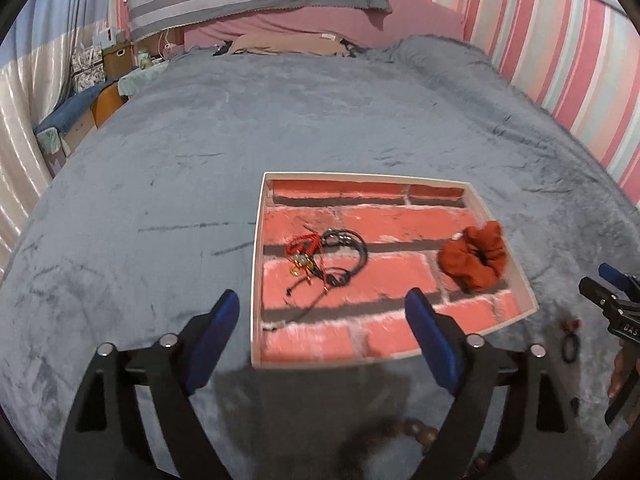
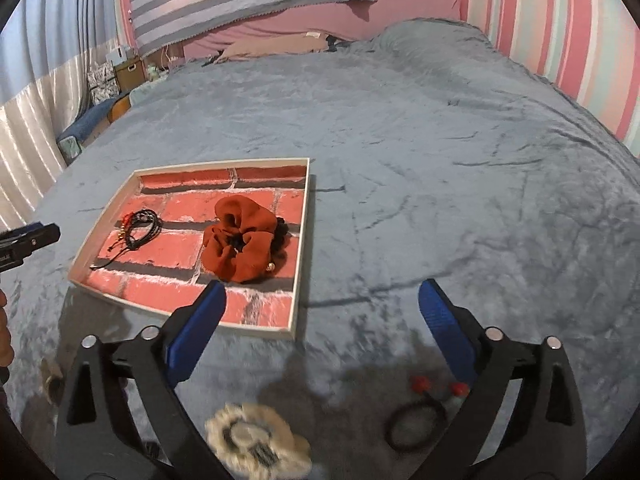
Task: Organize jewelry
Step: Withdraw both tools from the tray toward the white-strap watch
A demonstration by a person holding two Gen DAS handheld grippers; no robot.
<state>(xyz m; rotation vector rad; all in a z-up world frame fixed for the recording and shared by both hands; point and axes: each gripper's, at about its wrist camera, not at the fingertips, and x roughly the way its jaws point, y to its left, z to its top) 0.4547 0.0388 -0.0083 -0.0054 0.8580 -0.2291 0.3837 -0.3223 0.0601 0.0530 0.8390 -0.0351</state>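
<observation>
A shallow white-rimmed tray [image 1: 258,264] [image 2: 301,256] with a red brick-pattern floor lies on the grey bed. In it lie a tangle of black and red cord bracelets [image 1: 324,258] [image 2: 138,230] and a rust-orange scrunchie [image 1: 474,258] [image 2: 240,240]. My left gripper [image 1: 324,320] is open and empty, hovering over the tray's near edge. My right gripper [image 2: 320,312] is open and empty, just right of the tray's near corner. Below it on the blanket lie a cream fluffy hair tie [image 2: 256,440] and a black hair tie with red beads [image 2: 420,416] [image 1: 570,340].
The grey plush blanket [image 1: 200,160] covers the whole bed. Pillows [image 1: 280,44] lie at the head, a pink striped wall [image 1: 560,60] runs along the right, and a nightstand with boxes [image 1: 108,60] stands at far left. A small brown item [image 2: 52,376] lies near the left gripper.
</observation>
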